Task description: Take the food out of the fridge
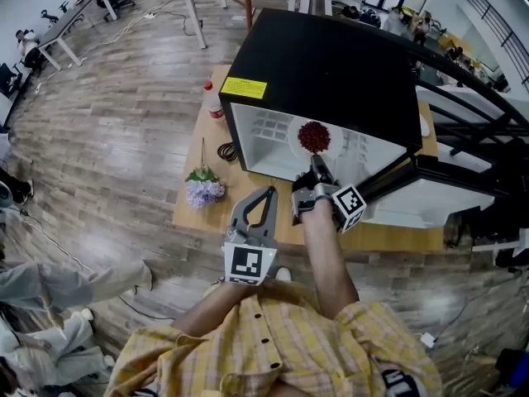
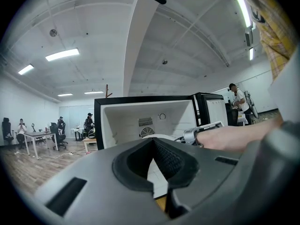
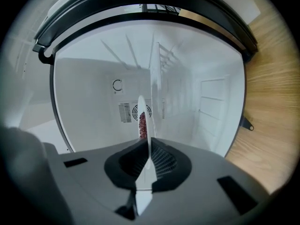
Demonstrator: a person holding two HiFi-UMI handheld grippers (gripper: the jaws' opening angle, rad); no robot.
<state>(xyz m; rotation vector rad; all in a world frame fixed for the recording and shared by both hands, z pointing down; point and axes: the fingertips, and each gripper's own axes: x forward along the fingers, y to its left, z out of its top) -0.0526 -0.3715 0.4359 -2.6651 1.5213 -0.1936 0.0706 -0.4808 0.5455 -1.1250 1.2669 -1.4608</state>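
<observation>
**Head view.** The fridge (image 1: 331, 64) stands on the wooden surface (image 1: 194, 213) with its door (image 1: 430, 201) swung wide to the right. The white compartment holds one item, a pale plate (image 1: 292, 141) carrying a mound of dark red food (image 1: 314, 136), set near the front opening. The right gripper (image 1: 317, 164) reaches level into the opening and meets the plate's near rim. The left gripper (image 1: 268, 193) hangs outside, just beside it, over the surface. A bunch of flowers (image 1: 204, 191) and a red-capped bottle (image 1: 213, 98) sit to the left, well clear of the withdrawal path.

**Left gripper view.** The left gripper's jaws are tip to tip with nothing between them. The open fridge lies straight ahead, and the person's right forearm (image 2: 234, 137) crosses in front.

**Right gripper view.** The right gripper's jaws are clamped on the plate rim, seen edge-on as a thin white blade, with the food (image 3: 142, 123) beyond. The hold is on the rim only, so the load hangs off one side.

**Assessment.** The plate is gripped but not yet drawn out. It should come straight back and be kept flat. Any tilt risks spilling the mound. The idle left gripper could steady the far rim once clear.
</observation>
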